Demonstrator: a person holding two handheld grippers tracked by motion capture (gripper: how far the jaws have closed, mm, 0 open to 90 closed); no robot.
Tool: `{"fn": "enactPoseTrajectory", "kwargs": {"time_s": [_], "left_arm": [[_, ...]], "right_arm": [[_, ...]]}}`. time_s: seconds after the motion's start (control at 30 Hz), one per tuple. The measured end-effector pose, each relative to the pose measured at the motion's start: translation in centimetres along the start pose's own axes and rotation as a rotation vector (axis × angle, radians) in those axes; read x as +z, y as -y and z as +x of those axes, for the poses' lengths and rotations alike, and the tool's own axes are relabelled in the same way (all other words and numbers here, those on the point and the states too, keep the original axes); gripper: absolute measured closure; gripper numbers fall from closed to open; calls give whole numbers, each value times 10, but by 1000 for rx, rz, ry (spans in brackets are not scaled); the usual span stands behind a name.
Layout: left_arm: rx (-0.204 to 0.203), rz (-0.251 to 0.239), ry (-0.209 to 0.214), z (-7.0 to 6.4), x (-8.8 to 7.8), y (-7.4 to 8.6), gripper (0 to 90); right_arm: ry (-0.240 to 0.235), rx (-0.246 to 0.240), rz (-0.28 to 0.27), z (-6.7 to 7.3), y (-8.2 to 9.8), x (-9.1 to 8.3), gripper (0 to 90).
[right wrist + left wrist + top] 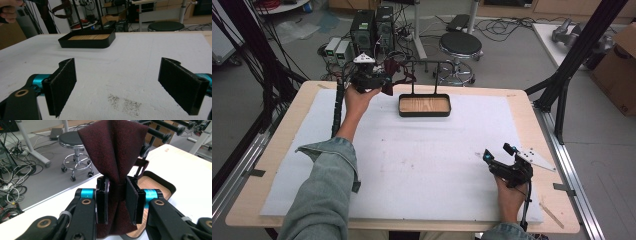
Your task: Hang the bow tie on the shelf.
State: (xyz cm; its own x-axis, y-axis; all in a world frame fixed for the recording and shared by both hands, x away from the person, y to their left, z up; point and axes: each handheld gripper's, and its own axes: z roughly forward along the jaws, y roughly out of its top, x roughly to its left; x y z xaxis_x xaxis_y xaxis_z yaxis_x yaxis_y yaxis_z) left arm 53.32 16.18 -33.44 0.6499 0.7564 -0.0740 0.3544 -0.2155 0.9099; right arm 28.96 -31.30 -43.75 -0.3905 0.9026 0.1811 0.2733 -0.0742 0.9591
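Note:
A dark red bow tie (pixel 115 147) is pinched at its knot between the jaws of my left gripper (pixel 117 200), with its wings fanning upward. In the high view the left gripper (pixel 377 82) holds the bow tie (pixel 398 75) above the table's far left edge, just left of a black stand (pixel 432 62). The stand rises from a black tray with a wooden floor (pixel 424 114). My right gripper (pixel 497 152) rests low near the front right of the white mat, jaws wide apart with nothing between them (pixel 117 85). The tray (pixel 87 41) lies well ahead of it.
A white foam mat (pixel 422 160) covers most of the wooden table. A thin wooden stick (pixel 552 215) lies at the front right corner. Beyond the far edge are a round stool (pixel 460 45), computer towers (pixel 372 27) and cables; a cardboard box (pixel 619 70) stands at the right.

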Motion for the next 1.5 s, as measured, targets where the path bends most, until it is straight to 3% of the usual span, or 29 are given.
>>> {"fn": "enactPoseTrajectory", "kwargs": {"time_s": [0.3,0.67,0.87,1.17,1.5], "left_arm": [[18,-3,-1,0,-2,2,670],[30,-42,3,-1,-20,-4,603],[54,-85,15,-8,-42,-7,562],[104,-152,-7,-17,-89,-11,508],[116,-222,-28,-25,-135,-6,422]], "right_arm": [[1,-1,1,0,0,0,140],[3,0,2,0,0,0,140],[5,-2,2,1,0,-1,140],[8,-5,0,1,0,0,140],[11,-1,2,0,0,-1,139]]}}
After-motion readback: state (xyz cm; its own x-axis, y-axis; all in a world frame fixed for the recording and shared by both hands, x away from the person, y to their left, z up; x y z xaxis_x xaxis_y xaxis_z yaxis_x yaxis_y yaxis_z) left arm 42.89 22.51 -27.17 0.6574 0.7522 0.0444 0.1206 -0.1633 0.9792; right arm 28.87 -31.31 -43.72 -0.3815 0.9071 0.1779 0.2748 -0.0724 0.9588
